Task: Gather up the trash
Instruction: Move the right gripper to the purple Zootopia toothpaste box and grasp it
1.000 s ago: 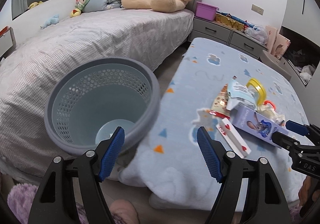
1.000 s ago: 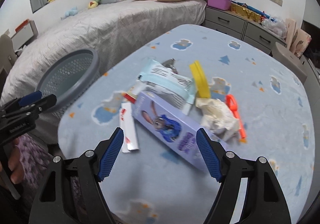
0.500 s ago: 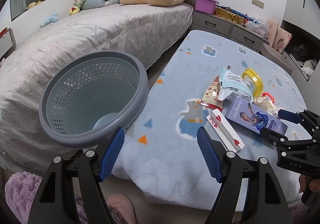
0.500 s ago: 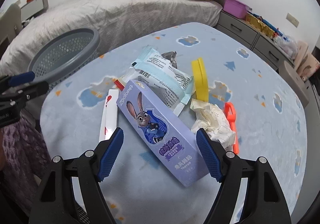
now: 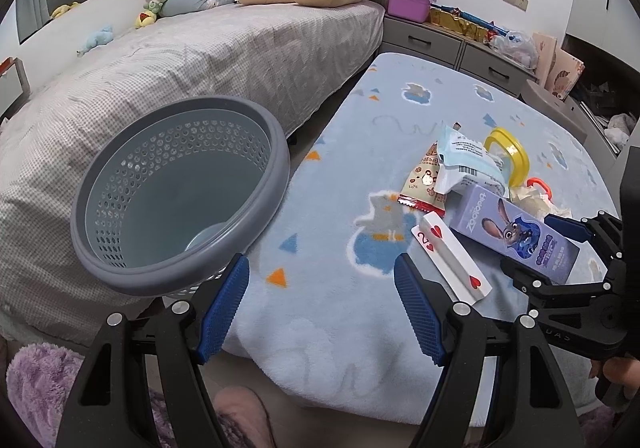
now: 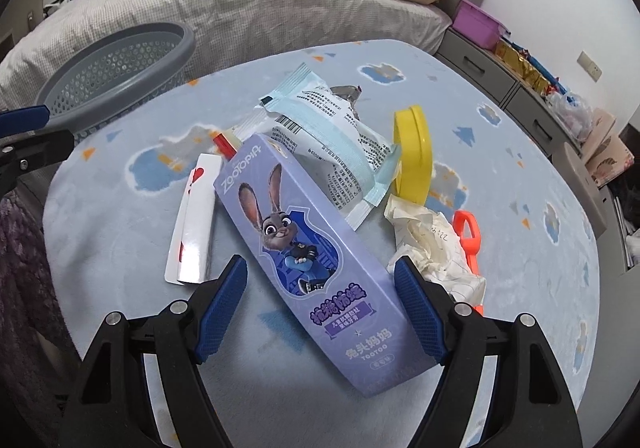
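Right tongs [image 6: 320,306] apart, straddling the purple box [image 6: 316,248], set for a pick. Left tongs [image 5: 322,304] apart, empty, beside the bin [image 5: 180,195], likely to steady it.

I'm seeing my right gripper [image 6: 320,308] straddling the purple box [image 6: 316,260] w/ jaws wide, the crumpled paper [image 6: 432,252] crowding the right finger and the playing card [image 6: 192,224] lying just off the left one. Behind the box the pale blue wrapper [image 6: 336,135], yellow lid [image 6: 412,155] and orange scoop [image 6: 468,244] are blocking any approach from the far side. I'm holding the left gripper [image 5: 320,308] over bare blanket [image 5: 320,328], w/ the grey basket [image 5: 180,191] standing open-mouthed just beside it, nothing over its rim.
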A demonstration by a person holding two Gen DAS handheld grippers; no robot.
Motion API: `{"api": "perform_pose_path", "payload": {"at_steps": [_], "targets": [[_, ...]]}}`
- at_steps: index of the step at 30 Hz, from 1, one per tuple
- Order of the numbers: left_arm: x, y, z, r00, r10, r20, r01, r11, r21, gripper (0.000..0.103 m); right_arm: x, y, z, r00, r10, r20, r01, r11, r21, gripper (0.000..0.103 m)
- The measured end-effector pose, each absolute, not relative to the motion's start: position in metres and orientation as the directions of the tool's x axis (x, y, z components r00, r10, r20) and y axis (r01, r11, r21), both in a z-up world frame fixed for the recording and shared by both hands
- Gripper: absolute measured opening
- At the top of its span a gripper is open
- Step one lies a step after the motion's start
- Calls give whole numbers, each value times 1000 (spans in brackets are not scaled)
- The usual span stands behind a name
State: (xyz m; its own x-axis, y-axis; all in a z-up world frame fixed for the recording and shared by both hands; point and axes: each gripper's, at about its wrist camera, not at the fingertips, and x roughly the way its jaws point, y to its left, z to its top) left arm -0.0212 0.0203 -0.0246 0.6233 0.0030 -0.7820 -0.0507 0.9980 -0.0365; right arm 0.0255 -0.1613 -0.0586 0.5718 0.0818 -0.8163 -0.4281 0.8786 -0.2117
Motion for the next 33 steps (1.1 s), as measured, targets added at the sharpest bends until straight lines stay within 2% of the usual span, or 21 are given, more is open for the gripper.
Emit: {"api": "perform_pose_path", "payload": {"at_steps": [8, 15, 23, 33], "targets": [[-21, 20, -26, 622, 2, -783, -52, 998, -39, 72, 27, -160, -60, 590, 79, -804, -419, 881, -221, 66], [-22, 22, -27, 624, -6, -782, -51, 998, -49, 72, 30, -176, -55, 505, 168, -847, -341, 940, -17, 61], [-25, 22, -26, 624, -18, -781, -47, 997, -61, 72, 23, -179, -60, 416, 251, -874, -258, 954, 151, 55], [-29, 26, -23, 633, -31, -774, -45, 996, -77, 72, 11, -177, -57, 453, 242, -858, -224, 962, 153, 56]]}}
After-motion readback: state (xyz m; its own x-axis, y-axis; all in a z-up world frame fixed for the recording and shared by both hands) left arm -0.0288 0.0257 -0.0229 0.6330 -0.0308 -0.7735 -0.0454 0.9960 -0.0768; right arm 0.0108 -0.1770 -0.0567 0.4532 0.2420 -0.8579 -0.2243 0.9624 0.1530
